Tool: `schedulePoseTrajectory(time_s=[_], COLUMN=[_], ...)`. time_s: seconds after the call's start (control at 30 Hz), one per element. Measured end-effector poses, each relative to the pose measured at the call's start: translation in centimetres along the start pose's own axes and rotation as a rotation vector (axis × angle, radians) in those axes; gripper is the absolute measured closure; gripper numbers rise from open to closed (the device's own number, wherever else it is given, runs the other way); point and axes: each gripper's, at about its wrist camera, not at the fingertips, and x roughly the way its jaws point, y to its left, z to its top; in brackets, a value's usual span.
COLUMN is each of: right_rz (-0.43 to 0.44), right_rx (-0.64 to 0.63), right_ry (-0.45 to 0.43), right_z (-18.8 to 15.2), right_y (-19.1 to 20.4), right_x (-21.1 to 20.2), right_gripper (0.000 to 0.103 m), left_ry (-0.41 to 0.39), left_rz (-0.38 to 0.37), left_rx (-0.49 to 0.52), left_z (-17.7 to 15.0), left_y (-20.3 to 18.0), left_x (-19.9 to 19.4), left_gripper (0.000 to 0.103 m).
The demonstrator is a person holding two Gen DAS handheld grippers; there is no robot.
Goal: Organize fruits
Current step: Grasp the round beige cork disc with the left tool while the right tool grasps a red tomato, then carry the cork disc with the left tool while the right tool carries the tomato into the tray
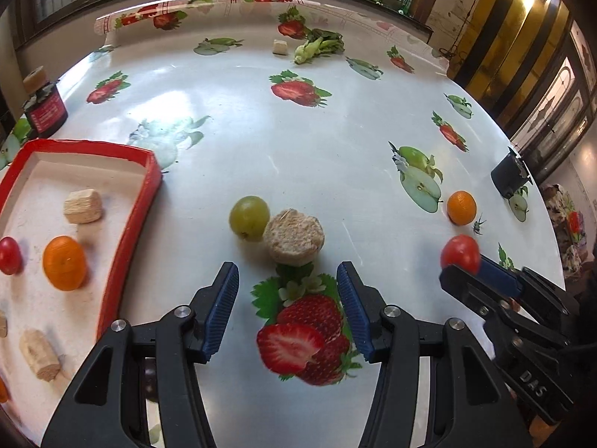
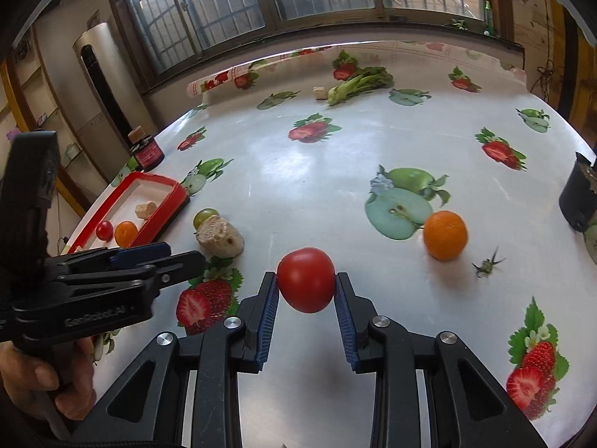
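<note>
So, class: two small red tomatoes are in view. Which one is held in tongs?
The tomato between the right tongs, over the table; the other tomato lies in the red tray.

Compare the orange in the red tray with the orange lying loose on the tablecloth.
The orange in the red tray looks slightly oval; the loose orange looks rounder. The tray orange sits inside the red tray, beside a small red tomato and cork-like pieces; the loose orange lies on the bare tablecloth, next to a printed apple. The loose one lies just beyond the right gripper; the tray one is off to its left. Both are small, bright orange and ungripped.
</note>
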Motion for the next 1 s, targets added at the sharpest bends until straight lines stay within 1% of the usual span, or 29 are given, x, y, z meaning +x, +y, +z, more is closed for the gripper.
schedulePoseTrajectory(time_s=[0.07,0.1,0.17,0.2,0.23,0.3,0.43,0.6,1.0], right_rz=[-0.004,-0.003,-0.003,-0.002,-0.002,0.001,0.005,0.012,0.048], right_rx=[0.013,0.017,0.019,0.021,0.022,0.024,0.017,0.005,-0.033], right_ry=[-0.009,-0.014,-0.024,-0.028,-0.031,-0.036,-0.042,-0.05,-0.059], right_z=[0.0,0.0,0.0,0.0,0.1,0.2,0.2,0.3,0.1], right_y=[-0.5,-0.7,-0.8,-0.8,-0.8,-0.8,-0.3,0.5,3.2], right_x=[-0.6,-0.9,-1.4,-1.6,-1.8,-2.0,-2.3,-2.7,-3.3], right_gripper=[0.071,0.071,0.071,0.071,0.071,0.072,0.072,0.072,0.072], left_ry=[0.013,-0.01,-0.017,-0.035,-0.04,-0.035,-0.035,-0.046,-0.129], left_rz=[0.0,0.018,0.021,0.018,0.018,-0.002,-0.016,-0.017,0.028], left_rx=[-0.007,0.002,0.01,0.021,0.035,0.044,0.048,0.046,0.022], left_z=[0.6,0.9,1.3,1.4,1.4,1.2,0.3,-1.1,-3.7], left_y=[-0.4,-0.7,-1.1,-1.3,-1.4,-1.3,-0.9,-0.3,2.0], left_x=[1.3,1.3,1.4,1.2,1.1,1.1,0.4,-1.2,-6.8], left_gripper=[0.05,0.05,0.05,0.053,0.07,0.069,0.07,0.07,0.069])
